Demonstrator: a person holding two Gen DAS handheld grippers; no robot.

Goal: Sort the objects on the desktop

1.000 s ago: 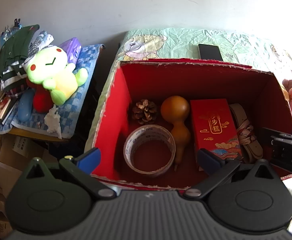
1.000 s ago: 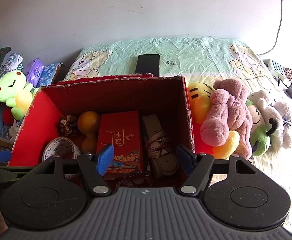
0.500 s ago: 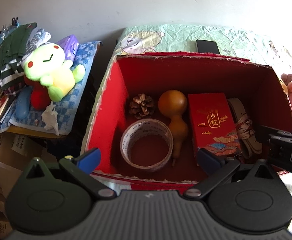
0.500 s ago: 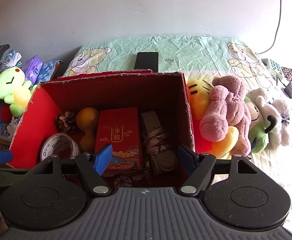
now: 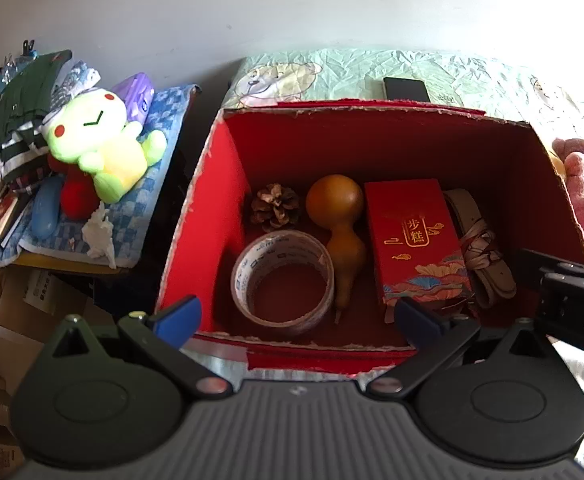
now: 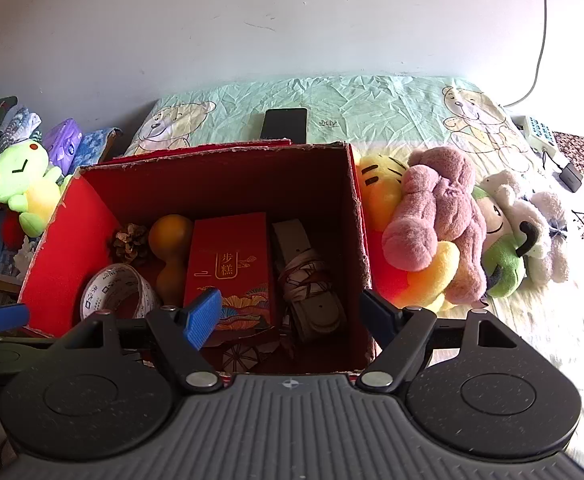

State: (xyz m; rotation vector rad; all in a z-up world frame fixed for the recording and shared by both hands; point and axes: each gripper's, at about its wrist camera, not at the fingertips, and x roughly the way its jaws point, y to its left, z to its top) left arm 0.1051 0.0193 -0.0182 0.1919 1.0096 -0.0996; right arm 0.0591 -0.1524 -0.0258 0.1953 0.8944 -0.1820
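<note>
A red cardboard box (image 5: 203, 216) (image 6: 63, 236) stands on the bed, holding a pine cone (image 5: 274, 207), a brown gourd (image 5: 340, 224), a tape roll (image 5: 281, 280), a red gift box (image 5: 412, 240) (image 6: 229, 264) and a pale belt (image 5: 480, 248) (image 6: 312, 292). My left gripper (image 5: 296, 318) hovers open over the box's near edge, nothing between its blue pads. My right gripper (image 6: 292, 312) is open too, above the near right part of the box, and its body shows at the right edge of the left wrist view.
Several plush toys (image 6: 436, 224) lie right of the box on the bear-print sheet (image 6: 372, 100). A black phone (image 6: 283, 124) lies behind the box. A green frog plush (image 5: 99, 144) and clutter sit on a side table at the left. A white power strip (image 6: 536, 132) lies far right.
Both grippers have drawn back and risen slightly, so the box sits a little farther in each view. Their jaws stayed open and nothing inside the box moved.
</note>
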